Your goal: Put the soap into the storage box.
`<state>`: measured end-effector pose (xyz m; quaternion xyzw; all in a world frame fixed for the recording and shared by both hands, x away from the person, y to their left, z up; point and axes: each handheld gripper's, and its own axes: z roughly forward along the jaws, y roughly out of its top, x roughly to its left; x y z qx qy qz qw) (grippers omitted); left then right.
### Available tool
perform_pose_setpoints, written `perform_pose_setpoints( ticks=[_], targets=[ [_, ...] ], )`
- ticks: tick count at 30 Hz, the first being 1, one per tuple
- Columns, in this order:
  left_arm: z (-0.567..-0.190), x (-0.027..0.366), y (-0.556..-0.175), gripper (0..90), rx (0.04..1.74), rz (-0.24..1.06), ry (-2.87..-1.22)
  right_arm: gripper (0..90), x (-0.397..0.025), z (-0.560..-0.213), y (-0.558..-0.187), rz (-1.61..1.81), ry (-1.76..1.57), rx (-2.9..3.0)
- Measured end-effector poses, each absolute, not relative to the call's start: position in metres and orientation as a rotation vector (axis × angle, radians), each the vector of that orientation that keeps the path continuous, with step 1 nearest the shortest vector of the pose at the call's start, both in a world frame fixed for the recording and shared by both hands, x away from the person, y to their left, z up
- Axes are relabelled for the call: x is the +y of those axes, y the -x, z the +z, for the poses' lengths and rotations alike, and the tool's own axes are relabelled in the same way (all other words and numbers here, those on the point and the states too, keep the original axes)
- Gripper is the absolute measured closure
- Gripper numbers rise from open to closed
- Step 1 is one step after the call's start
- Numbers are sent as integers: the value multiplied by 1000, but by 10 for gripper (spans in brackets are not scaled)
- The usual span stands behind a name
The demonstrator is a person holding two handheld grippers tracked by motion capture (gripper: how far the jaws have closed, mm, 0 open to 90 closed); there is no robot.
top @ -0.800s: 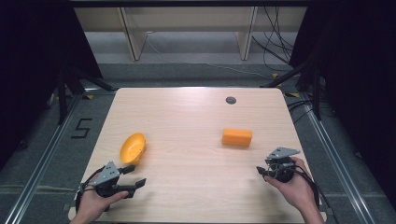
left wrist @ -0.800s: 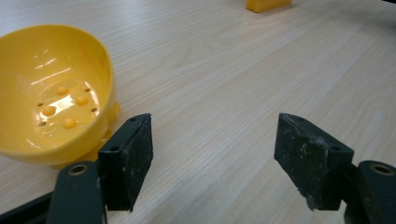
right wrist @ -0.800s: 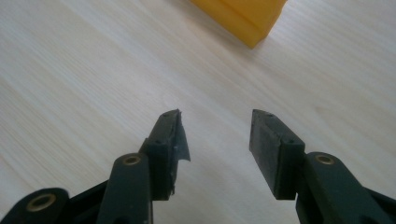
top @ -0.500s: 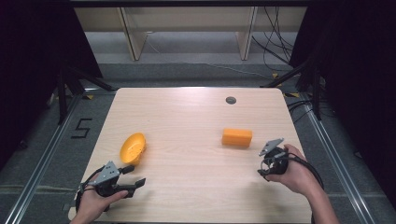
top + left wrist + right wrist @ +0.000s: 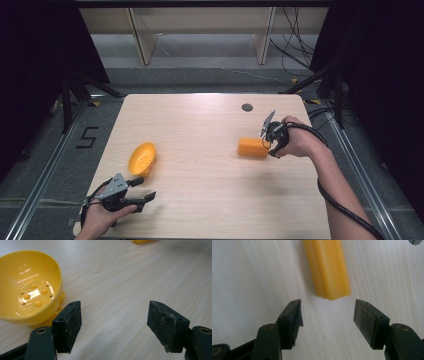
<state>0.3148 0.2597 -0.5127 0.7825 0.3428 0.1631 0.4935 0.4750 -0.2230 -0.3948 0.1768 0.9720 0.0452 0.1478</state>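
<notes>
An orange block (image 5: 252,147) lies on the wooden table (image 5: 200,130), right of centre. My right gripper (image 5: 269,142) is at the block's right end, open and aimed along it; in the right gripper view the orange block (image 5: 327,267) lies just beyond the open right gripper (image 5: 327,312), with nothing between the jaws. A yellow bowl (image 5: 142,158) sits tilted at the left. My left gripper (image 5: 144,189) rests near the front-left corner, open, just right of the yellow bowl (image 5: 30,290) in the left gripper view, where the left gripper (image 5: 115,315) holds nothing.
A small dark round hole (image 5: 247,107) marks the table's far side. Black cables trail from both grippers. Metal rails and a floor mark "5" (image 5: 86,137) flank the table. Shelf legs stand beyond the far edge.
My right gripper moved from the table's front right forward and left, up to the orange block's right end. The left gripper stayed put and open.
</notes>
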Motion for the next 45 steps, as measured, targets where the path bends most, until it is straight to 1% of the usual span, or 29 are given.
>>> perform_pose_setpoints(
  ticks=[3,8,12,19,24,28,29,30,34,35,37,40,43,45],
  targets=[
    [-513,260,-315,271,832,395,-1899,408,-219,-401,-486,104,-448,2815],
    [-513,260,-315,271,832,397,-1899,384,-209,-404,-491,62,-499,2806],
    [-513,260,-315,271,836,391,-1902,375,-199,-410,-504,56,-402,2842],
    [-513,261,-315,271,836,398,-1901,370,-188,-418,-513,21,-379,2864],
    [-513,260,-315,271,835,391,-1893,375,-183,-432,-518,3,-373,2878],
    [-513,260,-315,271,846,386,-1893,403,-178,-438,-519,-6,-420,2893],
    [-513,260,-315,271,845,388,-1894,418,-179,-439,-523,-16,-333,2895],
    [-513,260,-315,271,848,381,-1889,452,-177,-441,-524,-5,-349,2901],
    [-513,261,-315,271,852,385,-1901,481,-175,-443,-522,-38,-387,2901],
    [-513,260,-315,271,853,374,-1898,523,-175,-446,-522,-33,-396,2928],
    [-514,260,-315,271,852,375,-1894,536,-175,-446,-523,-31,-374,2937],
    [-514,260,-315,271,856,372,-1891,602,-175,-445,-522,-31,-300,2954],
    [-514,259,-315,271,856,372,-1887,616,-175,-445,-521,-7,-283,2947],
    [-514,260,-315,271,843,398,-1887,616,-176,-445,-518,-21,-315,2953]
  ],
)
